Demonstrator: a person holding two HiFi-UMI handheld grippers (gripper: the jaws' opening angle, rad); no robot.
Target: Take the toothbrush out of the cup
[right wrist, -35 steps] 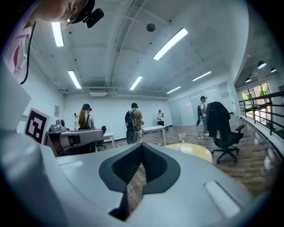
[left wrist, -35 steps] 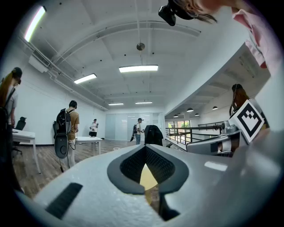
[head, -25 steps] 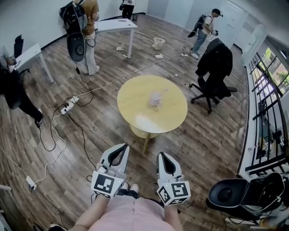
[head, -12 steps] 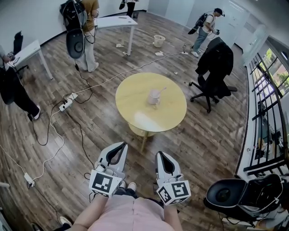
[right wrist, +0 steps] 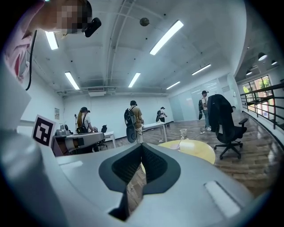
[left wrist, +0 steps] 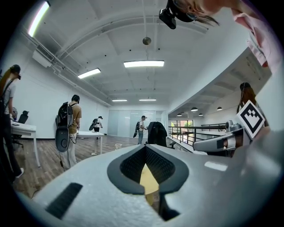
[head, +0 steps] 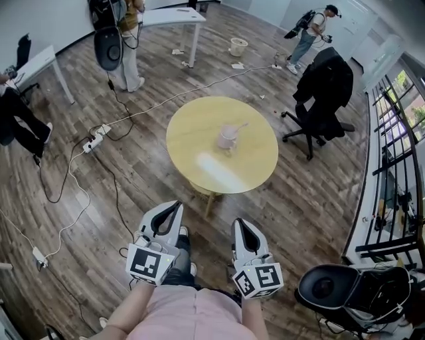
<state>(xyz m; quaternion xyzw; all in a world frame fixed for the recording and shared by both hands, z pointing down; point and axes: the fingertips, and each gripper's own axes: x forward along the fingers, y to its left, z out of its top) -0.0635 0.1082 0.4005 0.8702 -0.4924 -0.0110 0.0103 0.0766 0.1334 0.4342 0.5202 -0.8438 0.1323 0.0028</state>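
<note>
The only print in view is the black-and-white square pattern on the two marker cubes, one on the left gripper (head: pixel 174 207) and one on the right gripper (head: pixel 239 226); neither carries words that can be read.

One cup (head: pixel 228 137) stands on the round yellow tabletop (head: pixel 199 126), a little right of its middle. One toothbrush (head: pixel 238 126) sits in the cup, with its handle leaning out toward the far right. The right gripper view shows the same cup far ahead on the tabletop.

The two grippers are held side by side close to the person's body, on the near side of the tabletop and well apart from the cup. Both point roughly level toward the tabletop, the left slightly ahead of the right. In each gripper view the fingers meet at their tips with nothing between them.

Three other people are in the head view: one at the far left with a backpack (head: pixel 123 40), one at the far right (head: pixel 312 33) and one at the left edge (head: pixel 16 116). There are two white desks (head: pixel 174 16) (head: pixel 36 66), one office chair (head: pixel 325 86) draped with a dark jacket, one white bin (head: pixel 238 46) and one power strip (head: pixel 96 138) with cables on the wooden floor (head: pixel 312 199).
</note>
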